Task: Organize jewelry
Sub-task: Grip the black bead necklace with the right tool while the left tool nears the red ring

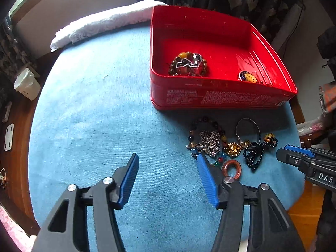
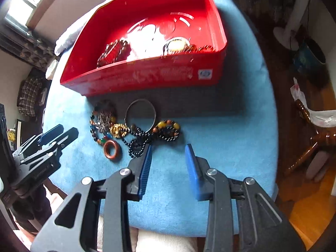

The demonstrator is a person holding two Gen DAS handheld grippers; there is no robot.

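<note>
jaws apart; fan (image 2: 290, 21) right-view only

My right gripper (image 2: 168, 153) hangs open over the blue cloth (image 2: 220, 138), its left finger beside black beads (image 2: 136, 145); red tin (image 2: 147, 77) beyond.

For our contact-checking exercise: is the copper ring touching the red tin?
Apart. The right wrist view shows the copper ring lying well short of the red tin, with other jewelry between them.
</note>
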